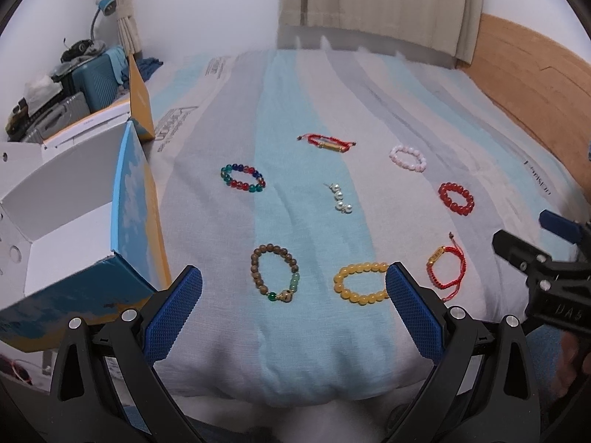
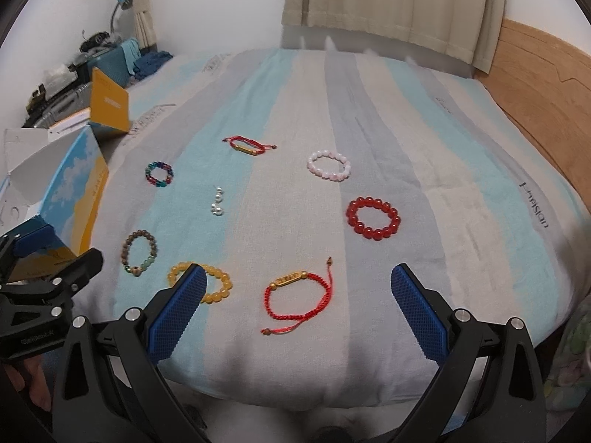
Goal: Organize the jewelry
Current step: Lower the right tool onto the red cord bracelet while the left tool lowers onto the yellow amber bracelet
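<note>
- hovering low over the near edge of the bed [image 1: 295,350], left tool [image 1: 293,295] spread wide, nothing between its blue pads [image 1: 173,317]
- sitting just past that gap: brown bead bracelet [image 1: 275,272] with green stones, and right beside it the yellow bead bracelet [image 1: 360,282], its right end hidden behind the right-hand pad
- matching it on the other side, right tool [image 2: 297,301] gaping wide too, empty, poised above the red cord bracelet [image 2: 300,301] with its gold bar
- lying flat on the striped sheet, further out: red bead bracelet [image 2: 373,218], pink bead bracelet [image 2: 328,165], second red cord bracelet [image 2: 248,146] at the far end
- resting mid-bed, small cluster of pearl earrings [image 1: 340,199], apart from everything else
- off to the left, multicolour bead bracelet [image 1: 243,178], nearest the open box [image 1: 133,199]
- standing at the left edge of the bed, that blue-and-yellow box, flaps up, white inside, contents not visible
- all eight pieces lying separate, none touching, none in the box as far as can be seen
</note>
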Available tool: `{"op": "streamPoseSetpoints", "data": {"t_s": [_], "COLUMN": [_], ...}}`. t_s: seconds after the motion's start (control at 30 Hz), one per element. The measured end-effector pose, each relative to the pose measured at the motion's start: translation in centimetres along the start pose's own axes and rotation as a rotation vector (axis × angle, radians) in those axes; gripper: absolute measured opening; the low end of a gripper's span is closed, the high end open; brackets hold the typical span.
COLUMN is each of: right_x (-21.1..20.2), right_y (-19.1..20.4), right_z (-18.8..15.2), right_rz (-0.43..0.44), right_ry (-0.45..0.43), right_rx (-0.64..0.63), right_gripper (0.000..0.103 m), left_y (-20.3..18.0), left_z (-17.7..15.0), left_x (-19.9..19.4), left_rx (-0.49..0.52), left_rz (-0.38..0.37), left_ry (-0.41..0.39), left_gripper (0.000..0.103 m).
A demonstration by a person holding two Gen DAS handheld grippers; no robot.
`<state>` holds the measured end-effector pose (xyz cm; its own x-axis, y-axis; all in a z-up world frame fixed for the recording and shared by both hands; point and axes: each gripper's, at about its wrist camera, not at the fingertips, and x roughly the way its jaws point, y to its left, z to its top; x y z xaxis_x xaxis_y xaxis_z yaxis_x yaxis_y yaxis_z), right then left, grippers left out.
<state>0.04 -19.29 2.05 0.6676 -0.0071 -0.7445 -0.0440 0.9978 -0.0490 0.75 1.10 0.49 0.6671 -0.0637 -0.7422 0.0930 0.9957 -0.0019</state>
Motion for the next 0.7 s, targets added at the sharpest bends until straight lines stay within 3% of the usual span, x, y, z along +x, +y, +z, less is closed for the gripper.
{"op": "streamPoseSetpoints", "data": {"t_s": [0.33,0.5,0.7], "right_x": [4.5,6.4,8.2], "right_y": [-0.8,-1.7,-2.3], "right_z": [1.1,0.4,0.0], "right_rz": [-0.028,-0.009,0.019], "right_ry": [0.209,0.241,0.265], "right_rx": [-0.015,0.031,0.059], "right_gripper": [0.096,0.096,0.086], "left_y": [-1.5,-2.9,-4.9], "left_z": [0.0,-0.7,-0.9], "left_x": [3.7,5.2,6.8], "left_rx": [0.007,0.030,0.057], "left_rz": [-0.063,-0.074,-0.091], "left_ry": [0.132,0.155,0.171], "left_gripper": [0.097,0.097,0.097]}}
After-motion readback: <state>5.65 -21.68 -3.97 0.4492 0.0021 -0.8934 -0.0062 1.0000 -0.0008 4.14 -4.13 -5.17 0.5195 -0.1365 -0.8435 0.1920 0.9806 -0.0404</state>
